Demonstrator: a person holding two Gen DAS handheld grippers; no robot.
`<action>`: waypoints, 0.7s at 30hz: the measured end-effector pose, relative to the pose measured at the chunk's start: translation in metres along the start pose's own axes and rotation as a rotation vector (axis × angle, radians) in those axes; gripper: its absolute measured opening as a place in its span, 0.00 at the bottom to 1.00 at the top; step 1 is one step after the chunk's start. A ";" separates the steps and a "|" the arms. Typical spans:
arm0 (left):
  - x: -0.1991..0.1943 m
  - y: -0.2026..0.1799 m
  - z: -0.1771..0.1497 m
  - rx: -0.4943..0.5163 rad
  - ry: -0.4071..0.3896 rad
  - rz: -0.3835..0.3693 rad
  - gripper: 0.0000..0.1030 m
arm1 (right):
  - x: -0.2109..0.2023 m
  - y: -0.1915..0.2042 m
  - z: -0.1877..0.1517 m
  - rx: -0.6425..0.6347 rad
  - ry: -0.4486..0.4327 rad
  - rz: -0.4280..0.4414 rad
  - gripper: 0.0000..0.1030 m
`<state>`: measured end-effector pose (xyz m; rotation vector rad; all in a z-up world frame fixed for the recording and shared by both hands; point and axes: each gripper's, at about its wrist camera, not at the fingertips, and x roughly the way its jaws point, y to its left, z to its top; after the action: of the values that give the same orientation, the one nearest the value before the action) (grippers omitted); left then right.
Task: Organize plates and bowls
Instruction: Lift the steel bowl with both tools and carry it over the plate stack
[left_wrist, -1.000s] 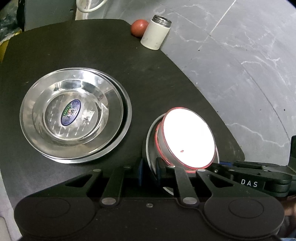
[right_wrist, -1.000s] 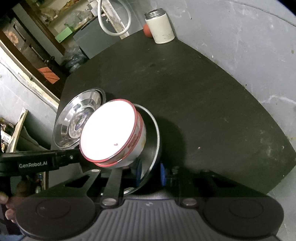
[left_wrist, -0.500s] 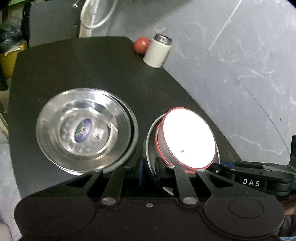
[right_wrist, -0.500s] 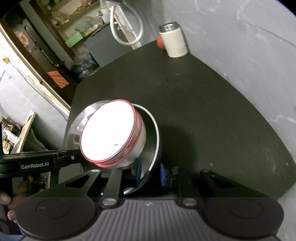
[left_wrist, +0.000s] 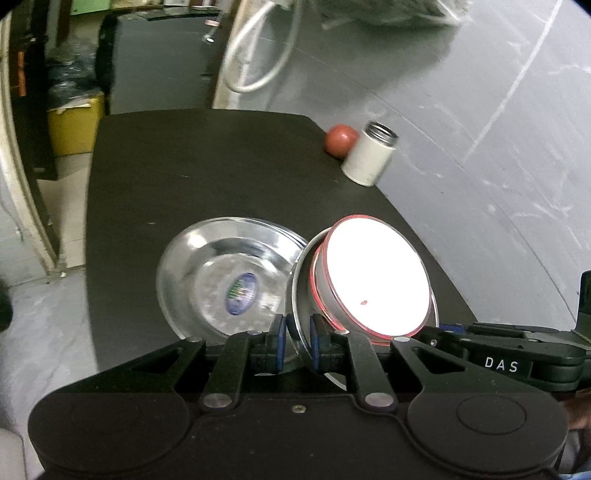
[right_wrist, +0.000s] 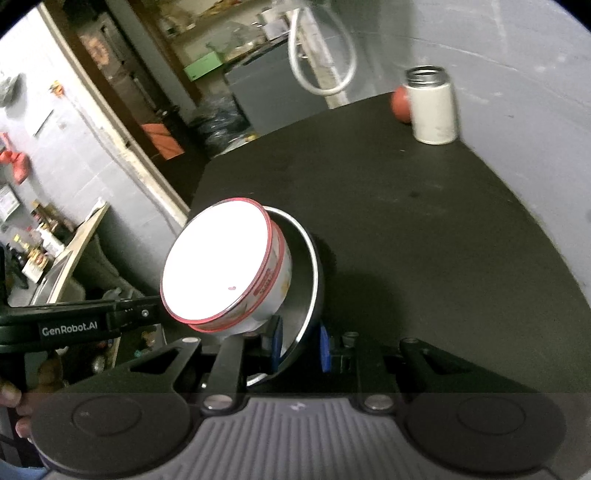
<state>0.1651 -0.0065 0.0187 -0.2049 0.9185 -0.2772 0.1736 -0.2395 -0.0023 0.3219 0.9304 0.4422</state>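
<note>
Dark table (left_wrist: 207, 177) fills most of both views, set against a grey wall. On it, in the left wrist view, lies a stack of steel plates (left_wrist: 207, 269), the top one bearing a blue oval sticker at its centre. Just beside that stack, raised off the table and tilted, is a steel plate (left_wrist: 301, 280) carrying two nested white bowls with red rims (left_wrist: 376, 273), which lean against its inner face. Both grippers pinch this plate by its rim: the left gripper (left_wrist: 297, 341) has its blue pads closed on the near edge, and in the right wrist view the right gripper (right_wrist: 298, 345) is likewise clamped on the rim of the same plate (right_wrist: 304, 280), with the bowls (right_wrist: 221, 262) tipped toward the left gripper's black body. At the table's far corner by the wall stands a white cylindrical container (left_wrist: 369, 155) with a metal neck, and a small red ball (left_wrist: 340, 140) sits touching or just behind it.
</note>
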 end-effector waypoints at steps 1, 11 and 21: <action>-0.002 0.003 0.001 -0.009 -0.006 0.009 0.14 | 0.003 0.003 0.002 -0.011 0.004 0.009 0.22; -0.014 0.030 0.001 -0.098 -0.043 0.089 0.13 | 0.028 0.027 0.019 -0.092 0.051 0.084 0.22; -0.007 0.041 0.000 -0.152 -0.028 0.131 0.13 | 0.052 0.033 0.029 -0.112 0.104 0.114 0.22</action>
<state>0.1672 0.0346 0.0120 -0.2869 0.9214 -0.0826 0.2165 -0.1876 -0.0073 0.2519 0.9876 0.6182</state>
